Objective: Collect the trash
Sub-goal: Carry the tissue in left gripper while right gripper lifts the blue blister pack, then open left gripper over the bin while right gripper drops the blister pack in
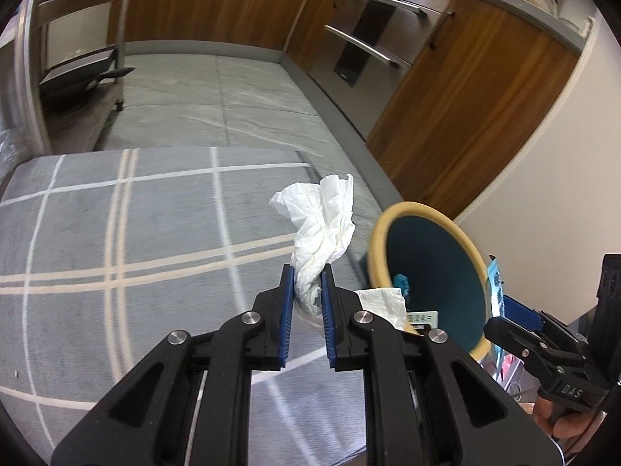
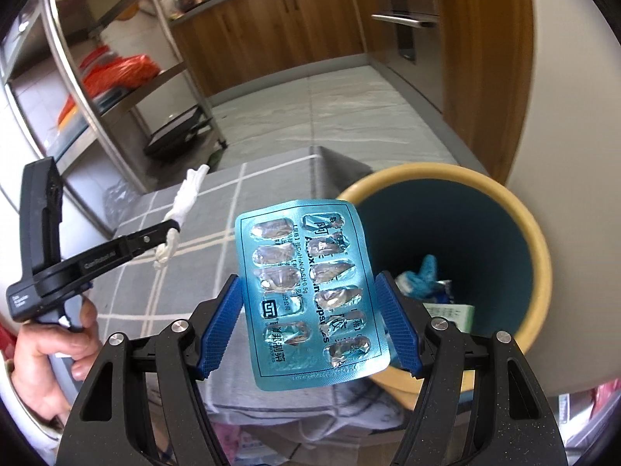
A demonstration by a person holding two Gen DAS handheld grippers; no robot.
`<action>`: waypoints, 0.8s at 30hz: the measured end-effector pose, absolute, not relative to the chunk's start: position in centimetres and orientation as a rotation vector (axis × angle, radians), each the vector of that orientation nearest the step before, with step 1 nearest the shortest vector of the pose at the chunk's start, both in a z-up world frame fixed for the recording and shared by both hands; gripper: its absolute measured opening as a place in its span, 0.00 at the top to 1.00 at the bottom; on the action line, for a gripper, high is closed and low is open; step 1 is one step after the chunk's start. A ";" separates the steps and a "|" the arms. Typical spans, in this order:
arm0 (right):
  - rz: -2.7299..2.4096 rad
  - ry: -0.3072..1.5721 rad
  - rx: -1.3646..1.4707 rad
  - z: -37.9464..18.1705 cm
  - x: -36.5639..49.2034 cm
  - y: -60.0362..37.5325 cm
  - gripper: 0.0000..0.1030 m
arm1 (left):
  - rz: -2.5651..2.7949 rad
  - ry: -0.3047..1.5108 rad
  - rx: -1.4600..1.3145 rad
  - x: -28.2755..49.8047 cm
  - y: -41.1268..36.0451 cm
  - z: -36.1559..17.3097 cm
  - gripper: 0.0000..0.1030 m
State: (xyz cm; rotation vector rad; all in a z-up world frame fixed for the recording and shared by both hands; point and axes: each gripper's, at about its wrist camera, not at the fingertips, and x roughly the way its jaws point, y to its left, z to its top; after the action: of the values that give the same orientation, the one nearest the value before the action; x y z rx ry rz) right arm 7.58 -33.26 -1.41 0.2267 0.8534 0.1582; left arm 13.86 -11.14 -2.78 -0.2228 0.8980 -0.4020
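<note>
bin (image 2: 539, 256) already holds scraps | our left gripper (image 1: 306, 291) pinches tissue (image 1: 322, 221) above cloth beside bin | our right gripper (image 2: 308, 303) clamps blister pack (image 2: 310, 295) over bin's near rim | both drops remain

A crumpled white tissue (image 1: 324, 233) is pinched between the blue pads (image 1: 286, 312) of the left tool (image 1: 306, 310), above a grey plaid cloth (image 1: 116, 252). Just right, a teal bin (image 1: 438, 272) with a yellow rim is seen, holding paper scraps. The right tool (image 1: 516, 330) is visible at the frame's right edge.
</note>
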 end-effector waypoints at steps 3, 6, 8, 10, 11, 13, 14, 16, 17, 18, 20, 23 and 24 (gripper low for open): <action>0.124 0.849 0.254 -1.7 7.1 -35.2 0.31 | -0.429 0.891 -0.205 13.9 -12.8 -2.4 0.87; 0.093 0.845 0.279 -1.9 6.8 -36.9 0.31 | -0.459 0.887 -0.189 14.0 -14.7 -2.3 0.87; 0.077 0.842 0.295 -2.0 6.6 -37.8 0.31 | -0.480 0.890 -0.176 14.1 -16.1 -2.3 0.87; 0.059 0.837 0.310 -2.0 6.4 -38.8 0.31 | -0.496 0.890 -0.164 14.3 -17.3 -2.3 0.87; 0.051 0.834 0.318 -2.1 6.3 -39.3 0.31 | -0.508 0.889 -0.160 14.4 -18.0 -2.3 0.87; 0.035 0.830 0.334 -2.3 6.1 -40.2 0.31 | -0.526 0.885 -0.149 14.5 -19.1 -2.2 0.87; 0.028 0.830 0.341 -2.4 6.1 -40.6 0.31 | -0.535 0.885 -0.143 14.6 -19.7 -2.2 0.87; 0.014 0.831 0.355 -2.7 6.1 -41.3 0.31 | -0.549 0.893 -0.140 14.9 -20.7 -2.3 0.87; 0.008 0.833 0.361 -2.9 6.1 -41.5 0.31 | -0.560 0.900 -0.142 15.2 -21.3 -2.5 0.87; 0.004 0.835 0.367 -3.0 6.1 -41.7 0.31 | -0.575 0.908 -0.147 15.5 -21.9 -2.7 0.87; -0.008 0.840 0.384 -3.4 6.2 -42.1 0.31 | -0.608 0.919 -0.154 16.0 -23.1 -3.1 0.87; -0.022 0.845 0.394 -3.9 6.5 -42.3 0.31 | -0.656 0.927 -0.124 16.3 -25.2 -3.6 0.87; -0.027 0.846 0.397 -4.0 6.5 -42.4 0.31 | -0.671 0.933 -0.112 16.3 -25.9 -3.9 0.87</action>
State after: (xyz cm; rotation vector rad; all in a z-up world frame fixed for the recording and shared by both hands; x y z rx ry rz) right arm 6.49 -42.42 -3.95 0.3974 0.8458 -0.0265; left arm 16.30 -25.92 -3.87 -0.1122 0.9330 -0.6713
